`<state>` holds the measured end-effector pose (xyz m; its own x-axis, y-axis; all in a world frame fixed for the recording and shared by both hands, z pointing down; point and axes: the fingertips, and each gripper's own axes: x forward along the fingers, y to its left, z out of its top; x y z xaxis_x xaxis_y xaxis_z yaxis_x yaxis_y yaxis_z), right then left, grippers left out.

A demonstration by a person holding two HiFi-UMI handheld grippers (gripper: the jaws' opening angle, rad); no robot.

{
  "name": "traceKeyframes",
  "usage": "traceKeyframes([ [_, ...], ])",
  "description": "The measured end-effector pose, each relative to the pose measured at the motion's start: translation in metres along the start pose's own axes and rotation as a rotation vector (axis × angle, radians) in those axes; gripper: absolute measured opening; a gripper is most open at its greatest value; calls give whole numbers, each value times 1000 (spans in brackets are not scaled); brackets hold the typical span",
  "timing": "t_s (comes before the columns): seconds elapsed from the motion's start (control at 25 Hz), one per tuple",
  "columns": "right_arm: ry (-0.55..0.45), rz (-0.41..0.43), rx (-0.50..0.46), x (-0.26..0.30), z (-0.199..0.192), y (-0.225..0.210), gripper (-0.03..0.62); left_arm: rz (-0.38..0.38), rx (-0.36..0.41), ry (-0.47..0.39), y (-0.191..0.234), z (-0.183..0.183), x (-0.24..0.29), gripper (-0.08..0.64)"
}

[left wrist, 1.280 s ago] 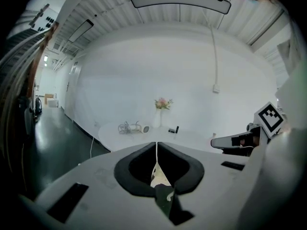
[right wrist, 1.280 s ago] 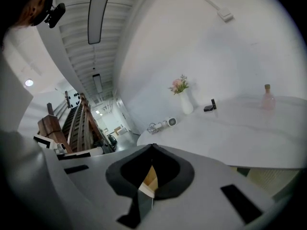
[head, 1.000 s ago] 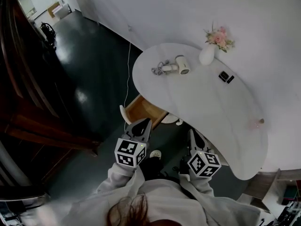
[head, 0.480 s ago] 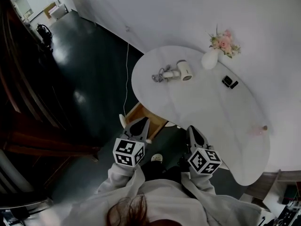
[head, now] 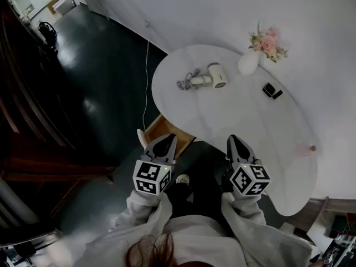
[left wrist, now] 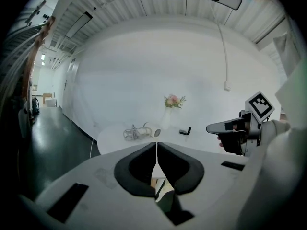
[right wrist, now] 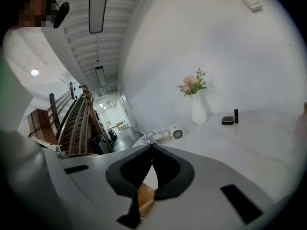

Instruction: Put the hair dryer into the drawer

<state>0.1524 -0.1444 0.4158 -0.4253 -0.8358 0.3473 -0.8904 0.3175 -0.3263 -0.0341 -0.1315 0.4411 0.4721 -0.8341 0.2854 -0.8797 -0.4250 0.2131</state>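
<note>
fingers on left gripper and right gripper are pressing shut, empty. table is standing ahead, drawer sitting open under its edge, hair dryer lying far across; jaws need opening before reaching its handle.

Left gripper and right gripper side by side ahead of torso, arms bent, tilted slightly down. Both jaws pressed together, nothing between them.

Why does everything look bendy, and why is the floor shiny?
Left gripper view and right gripper view: wide-angle lenses curve the ceiling and leave the corners dark. Head view: the dark floor mirrors room light as pale glare.
</note>
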Motion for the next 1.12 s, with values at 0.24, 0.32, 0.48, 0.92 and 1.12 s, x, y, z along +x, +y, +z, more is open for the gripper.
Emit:
traceKeyframes([
  [0.24, 37, 74, -65, 23, 26, -6, 49, 1, -18, 12, -12, 16, 21, 20],
  [0.32, 42, 92, -83, 31, 35, -11, 49, -7, -14, 7, -21, 22, 33, 20],
  [0.48, 62, 122, -108, 45, 45, -27, 49, 1, 1, 12, -34, 28, 59, 20],
  [0.92, 110, 173, -92, 76, 58, -78, 49, 39, 45, 24, -42, 63, 115, 20],
  [1.12, 127, 204, -77, 91, 61, -90, 50, 54, 83, 38, -41, 77, 146, 20],
])
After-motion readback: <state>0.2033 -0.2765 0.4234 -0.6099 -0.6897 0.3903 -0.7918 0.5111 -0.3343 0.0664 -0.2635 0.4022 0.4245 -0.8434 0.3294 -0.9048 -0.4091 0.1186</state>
